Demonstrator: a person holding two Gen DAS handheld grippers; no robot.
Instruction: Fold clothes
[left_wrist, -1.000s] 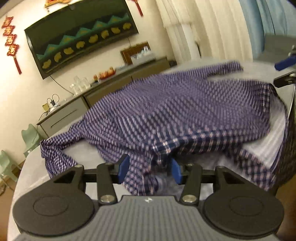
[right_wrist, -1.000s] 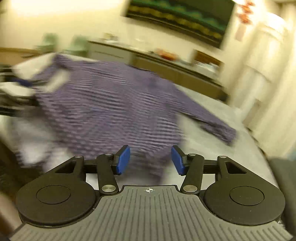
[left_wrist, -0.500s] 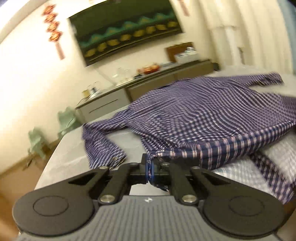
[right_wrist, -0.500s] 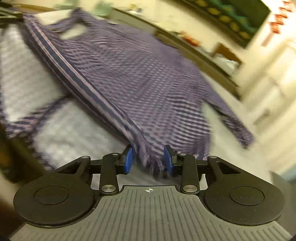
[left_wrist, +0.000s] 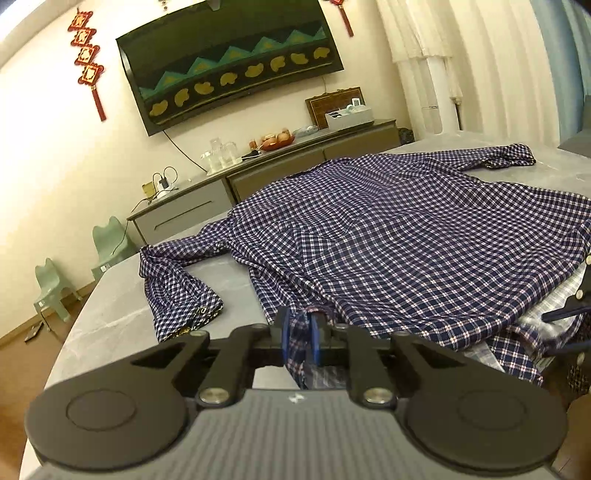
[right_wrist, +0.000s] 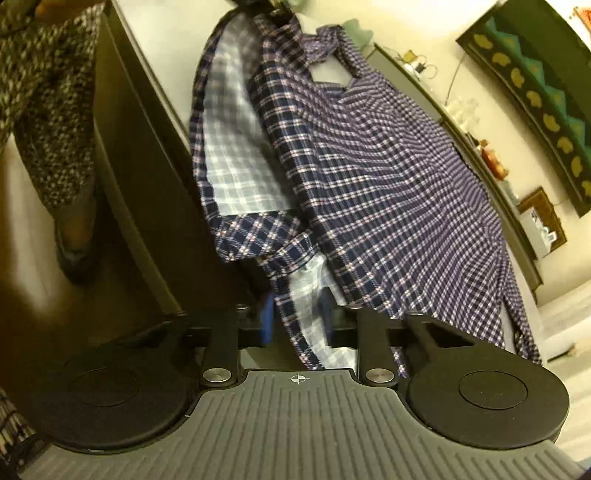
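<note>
Item: checked shirt (left_wrist: 399, 236) — navy, white and red plaid, spread wide over the grey table (left_wrist: 110, 325), both sleeves flung outward, the near hem hanging off the edge with its pale inner face showing.

Left gripper (left_wrist: 297, 334): my jaws are pressed together on a bunched bit of the near hem, at the left corner.

Right gripper (right_wrist: 295, 317): hem cloth hangs between my jaws, which stand a little apart; the picture is blurred here, so I cannot say whether they grip or only bracket the fabric.

Step in hand, as I judge it: holding the bottom edge by its two corners, to tension or carry it over. To do that well — make sure the right side has a firm bite, keep both corners level, draw the hem taut so no wrinkle is trapped, and lift evenly.

Surroundings: sideboard (left_wrist: 258, 177), wall screen (left_wrist: 229, 62), small green chairs (left_wrist: 110, 243) beyond.
</note>
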